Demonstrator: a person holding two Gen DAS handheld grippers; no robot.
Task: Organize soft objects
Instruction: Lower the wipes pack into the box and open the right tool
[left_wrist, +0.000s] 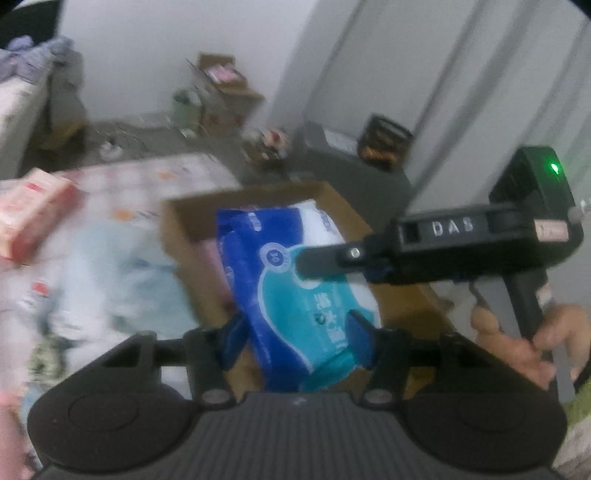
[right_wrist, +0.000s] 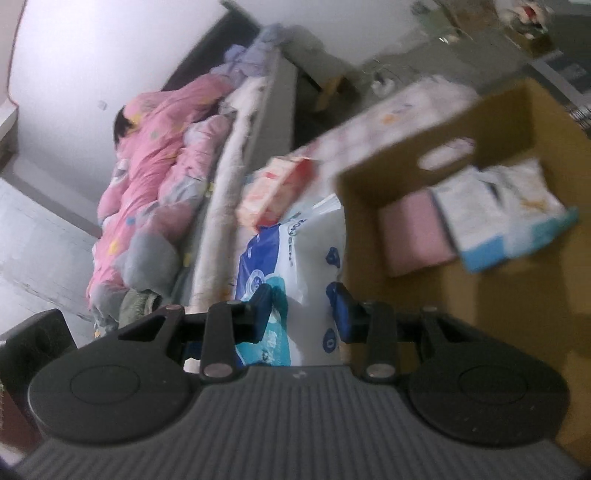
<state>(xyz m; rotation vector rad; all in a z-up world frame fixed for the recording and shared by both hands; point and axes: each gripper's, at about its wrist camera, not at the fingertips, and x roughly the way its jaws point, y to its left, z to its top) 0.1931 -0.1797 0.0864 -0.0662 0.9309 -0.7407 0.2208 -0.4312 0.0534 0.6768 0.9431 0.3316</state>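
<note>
Both tools, left tool (left_wrist: 297, 334) and right tool (right_wrist: 303, 304), clench the blue tissue pack (left_wrist: 291, 266) over the cardboard box (right_wrist: 498, 122); lower it level beside the packs inside before releasing

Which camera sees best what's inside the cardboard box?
The right wrist view. It looks into the cardboard box and shows a pink pack beside a white and blue pack. In the left wrist view the blue tissue pack hides most of the box's inside.
</note>
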